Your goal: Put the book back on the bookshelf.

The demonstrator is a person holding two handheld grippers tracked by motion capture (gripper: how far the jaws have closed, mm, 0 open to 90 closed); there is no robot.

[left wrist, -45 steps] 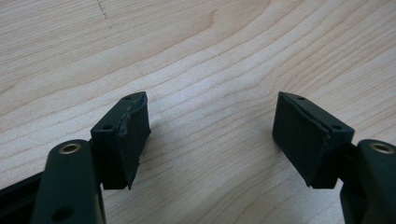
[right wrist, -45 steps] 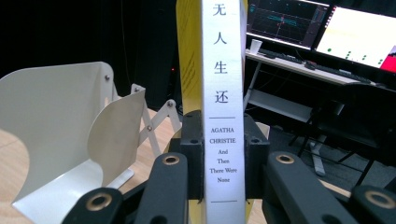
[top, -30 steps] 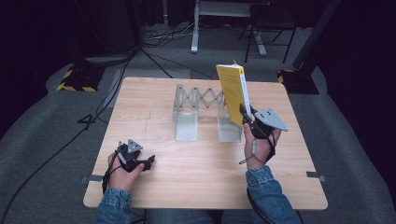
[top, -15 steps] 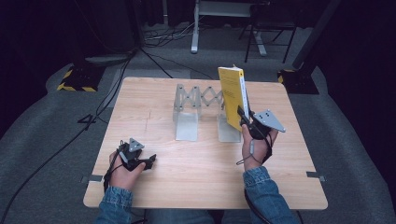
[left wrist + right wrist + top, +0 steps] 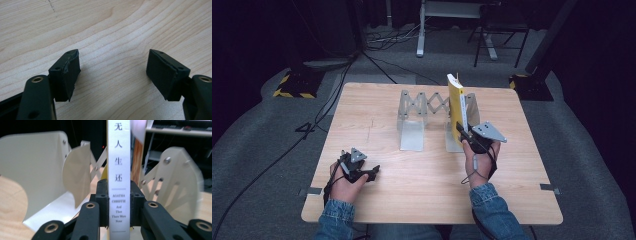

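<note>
a: where is the yellow book [image 5: 455, 104]?
b: it stands upright at the right end plate of the expanding metal book rack [image 5: 424, 116], near the far edge of the tabletop [image 5: 427, 192].
a: what grips it?
b: the right gripper [image 5: 462, 131] is clenched on its white spine [image 5: 119, 177], low down.
a: and the left gripper [image 5: 373, 172]?
b: released, jaws wide apart and nothing between, resting near the near left corner.

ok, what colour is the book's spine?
White with black lettering on the book's spine, clearest in the right gripper view; its cover is yellow.
</note>
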